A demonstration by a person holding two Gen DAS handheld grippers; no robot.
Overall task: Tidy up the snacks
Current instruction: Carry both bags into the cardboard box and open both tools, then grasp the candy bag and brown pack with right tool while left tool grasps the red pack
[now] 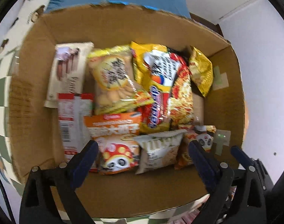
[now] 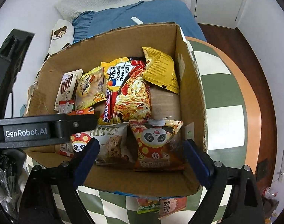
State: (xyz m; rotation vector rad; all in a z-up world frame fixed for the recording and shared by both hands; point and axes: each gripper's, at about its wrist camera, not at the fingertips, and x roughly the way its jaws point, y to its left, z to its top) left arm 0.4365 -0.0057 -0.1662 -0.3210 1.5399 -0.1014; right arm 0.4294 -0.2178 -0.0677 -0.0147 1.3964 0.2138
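cardboard box (image 2: 190, 100), two panda packets (image 2: 156, 145) (one box), two yellow bags (image 2: 160, 72)

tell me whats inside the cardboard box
Snack packets fill the cardboard box: noodle packet, two panda bags, oat bar. Anything beneath them is hidden.

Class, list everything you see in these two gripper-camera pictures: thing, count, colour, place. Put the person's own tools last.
cardboard box: one, brown, on the checked cloth.
panda snack packs: two, red-orange, near end of box.
oat bar pack: one, pale, between the panda packs.
Korean cheese noodle pack: one, yellow-red, box middle.
yellow sachet: one, far right corner.
packets outside box: at least two, green and orange, on the cloth.
checked cloth: one, green-white.
left gripper: open.
right gripper: open.
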